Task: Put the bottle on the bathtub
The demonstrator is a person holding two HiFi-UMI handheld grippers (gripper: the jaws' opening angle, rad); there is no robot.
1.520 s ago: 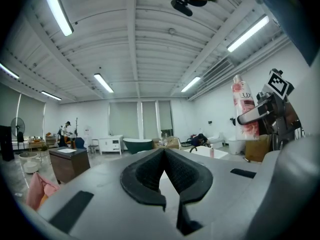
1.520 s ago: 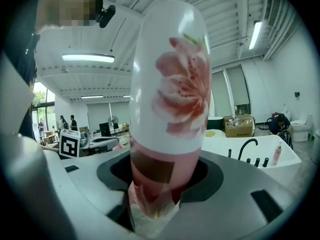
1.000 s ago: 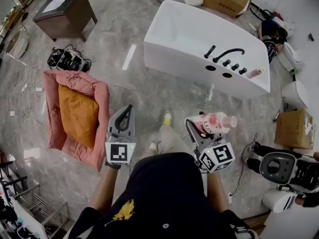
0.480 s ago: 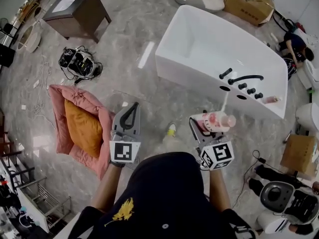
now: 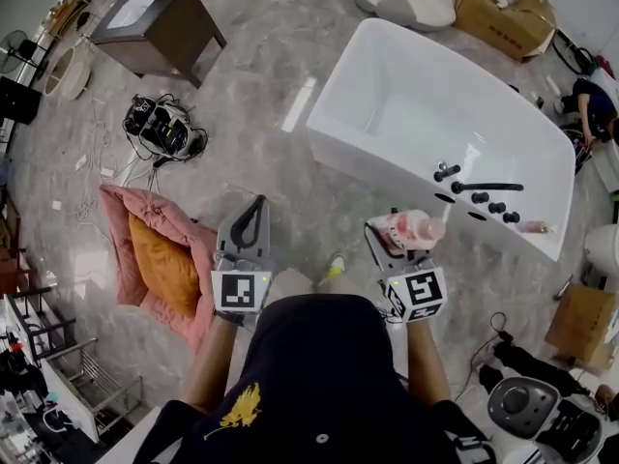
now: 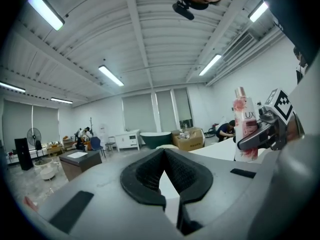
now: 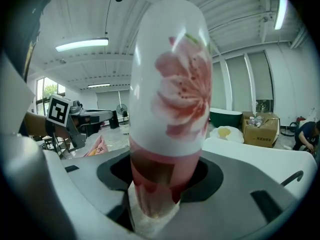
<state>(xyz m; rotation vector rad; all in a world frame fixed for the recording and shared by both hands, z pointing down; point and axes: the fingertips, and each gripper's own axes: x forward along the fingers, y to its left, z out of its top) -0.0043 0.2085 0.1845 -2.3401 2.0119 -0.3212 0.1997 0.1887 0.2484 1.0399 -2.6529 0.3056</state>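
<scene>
A white bathtub [image 5: 340, 135] stands on the grey floor ahead and to the right, with a black faucet [image 5: 484, 188] on its near rim. My right gripper [image 5: 401, 236] is shut on a pink flower-print bottle [image 5: 413, 228], held in the air just short of the tub's near corner. In the right gripper view the bottle [image 7: 170, 99] stands upright between the jaws and hides much of the scene, with the tub rim [image 7: 270, 159] behind it. My left gripper [image 5: 253, 224] is shut and holds nothing. The bottle [image 6: 243, 124] also shows in the left gripper view.
A pink pet bed with an orange cushion [image 5: 160, 259] lies on the floor to the left. A tangle of cables and devices [image 5: 164, 129] and a brown cabinet [image 5: 160, 22] sit farther left. A small bottle [image 5: 535, 227] rests on the tub rim. A cardboard box [image 5: 508, 13] stands behind.
The person has stepped toward the bathtub, so its near corner now lies close to the right gripper. The bottle stays held and both grippers keep their state.
</scene>
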